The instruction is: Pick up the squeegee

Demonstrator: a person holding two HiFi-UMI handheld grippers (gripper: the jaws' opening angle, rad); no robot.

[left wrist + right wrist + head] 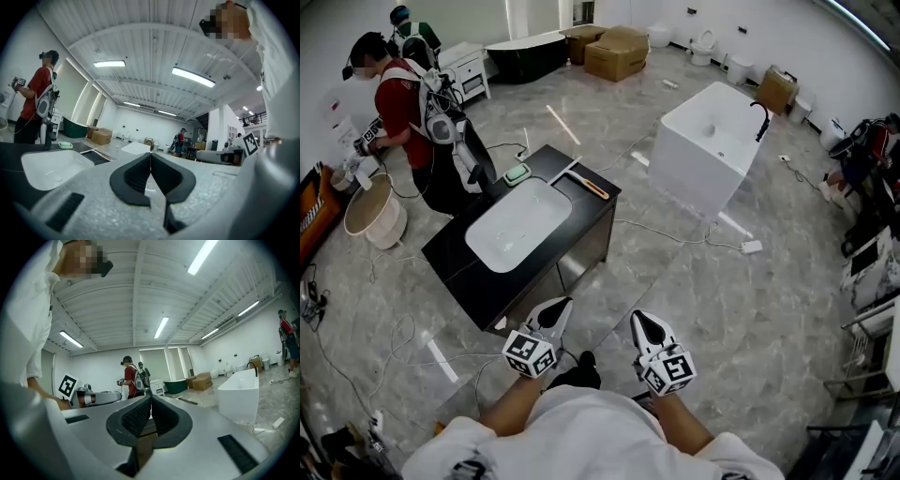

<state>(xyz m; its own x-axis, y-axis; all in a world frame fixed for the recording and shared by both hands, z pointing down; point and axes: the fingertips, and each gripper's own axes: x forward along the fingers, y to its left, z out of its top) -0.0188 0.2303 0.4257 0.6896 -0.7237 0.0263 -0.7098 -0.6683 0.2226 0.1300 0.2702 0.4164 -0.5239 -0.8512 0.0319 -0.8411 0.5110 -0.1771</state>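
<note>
Nearest the wearer, the white left gripper point(560, 307) and the white right gripper point(641, 321) are pointing level, side by side and apart. In both gripper views the black-padded jaws are pressing together with nothing between them. Beyond them, a black rectangular vanity cabinet point(586, 234) is standing on the grey marble floor point(694, 281) and carrying a white oval sink basin point(517, 225). The squeegee point(586, 182), a white-bladed tool with an orange handle, is lying flat on the cabinet's far right corner, just beside the basin and well apart from both grippers. A pale green pad point(517, 172) is sitting near the basin's far rim. Farther right, a white rectangular freestanding bathtub point(710, 150) is standing. At far left, a person in a red shirt point(394, 103) is facing the wall.
</note>
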